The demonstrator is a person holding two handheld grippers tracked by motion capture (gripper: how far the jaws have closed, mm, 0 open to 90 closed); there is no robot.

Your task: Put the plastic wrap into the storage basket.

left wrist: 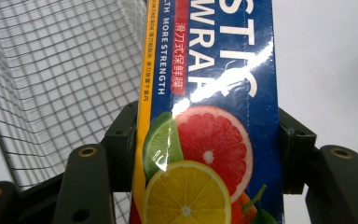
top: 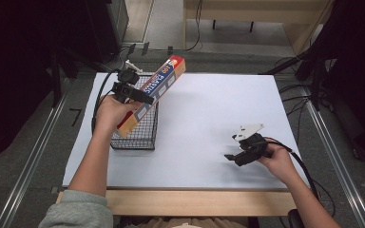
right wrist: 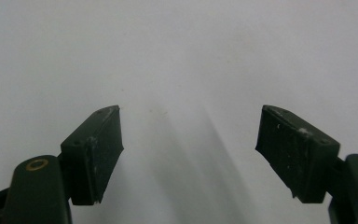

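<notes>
Box: long carton of plastic wrap, blue face with citrus fruit print, orange-yellow edge, red end panel. Held clear of the bench, tilted, its far end raised up and away from the person, its near end low over the basket. In the left gripper view the box runs up the middle of the frame, glossy film catching the light, white lettering and a red label strip readable in part.

Left gripper: in the person's left hand, above the basket at the bench's left side. Fingers clamped on the box, one against each long side, near the fruit print.

Basket: black wire mesh, rectangular, standing on the bench at its left edge, directly beneath the box's lower end. Whether the box touches its rim cannot be told. In the left gripper view the mesh lies behind and to the left of the box.

Right gripper: in the person's right hand, low over the bench at the right, well apart from box and basket. Fingers spread wide, nothing between them, bare white surface beyond.

Bench: white top with a wooden front edge.
</notes>
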